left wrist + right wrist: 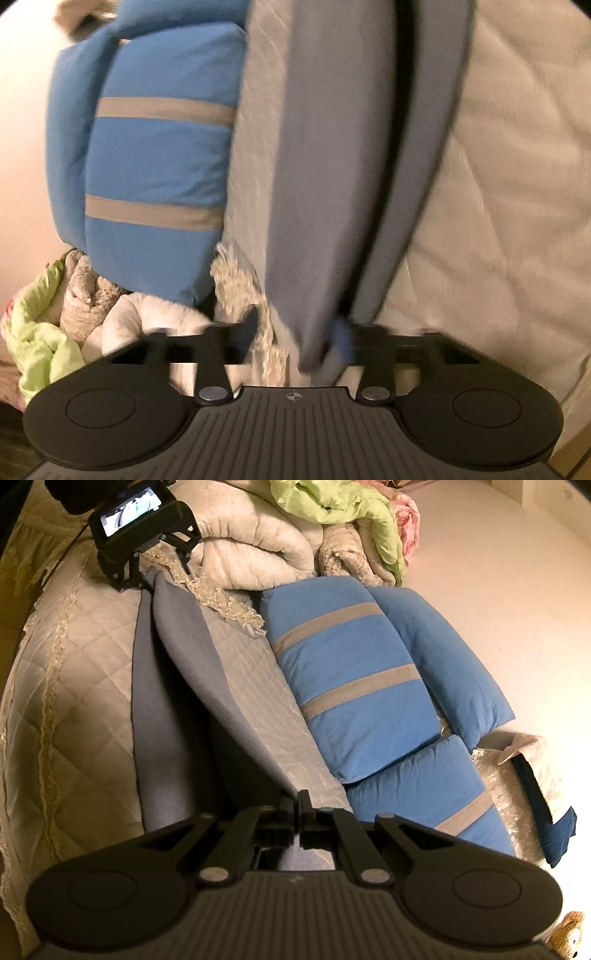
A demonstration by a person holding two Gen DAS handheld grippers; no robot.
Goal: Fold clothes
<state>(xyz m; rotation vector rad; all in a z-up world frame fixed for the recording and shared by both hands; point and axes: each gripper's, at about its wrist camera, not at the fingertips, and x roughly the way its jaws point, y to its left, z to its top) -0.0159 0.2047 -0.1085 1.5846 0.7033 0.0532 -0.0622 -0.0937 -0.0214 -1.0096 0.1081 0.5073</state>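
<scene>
Grey garment (177, 686), soft, light and limp, stretched in a long band over a quilted cream bedspread (74, 672). Right gripper (298, 812) pinched shut on its near end; left gripper (147, 572), far across, apparently clamped on the opposite end, though blur muddies that view. Best held at corners and hems. Just right of the band, plump blue cushions (351, 686) with grey stripes.

A plain grey garment (173, 686) is stretched long and narrow over the quilted bed, doubled along its length so one layer laps the other. In the right wrist view it runs from 6 o'clock up toward 11 o'clock, both ends lifted off the quilt.
</scene>
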